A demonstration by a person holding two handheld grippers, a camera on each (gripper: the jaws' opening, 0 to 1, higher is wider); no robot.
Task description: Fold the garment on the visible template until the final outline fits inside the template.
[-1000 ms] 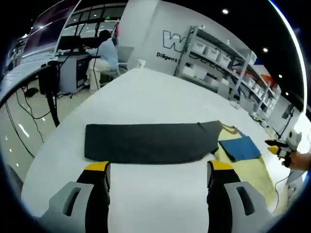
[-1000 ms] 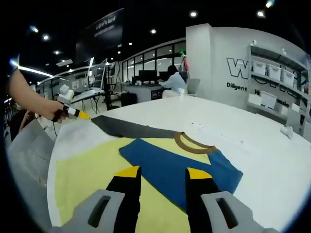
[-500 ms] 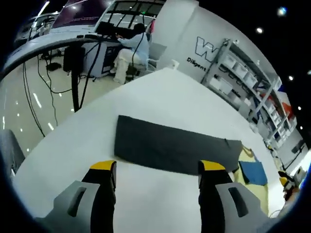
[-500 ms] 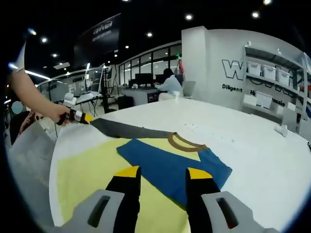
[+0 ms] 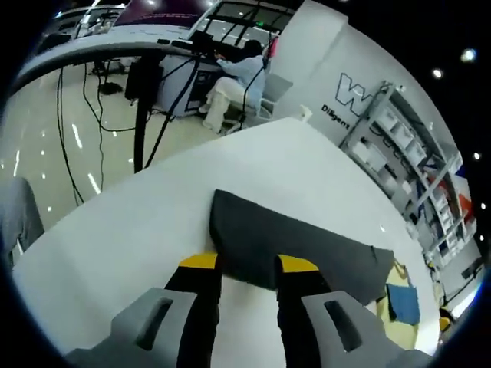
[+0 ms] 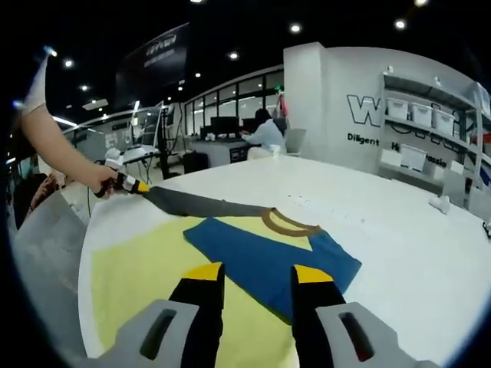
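Note:
A garment lies flat on the white table: a long dark grey part, a yellow body, a blue panel and a brown collar. My left gripper is low over the grey part's near corner, its jaws narrowed but still apart, with the cloth's edge lying between the tips. The right gripper view shows that left gripper, held by a hand, at the far end of the grey part. My right gripper hovers open over the blue and yellow cloth.
The table's edge drops to a shiny floor with cables on the left. A person sits at a desk beyond the table. Shelves with white bins line the far wall. A small white object stands on the table's far right.
My left gripper has moved along to the grey part's end corner and its jaws have narrowed from wide open. The right gripper has barely moved.

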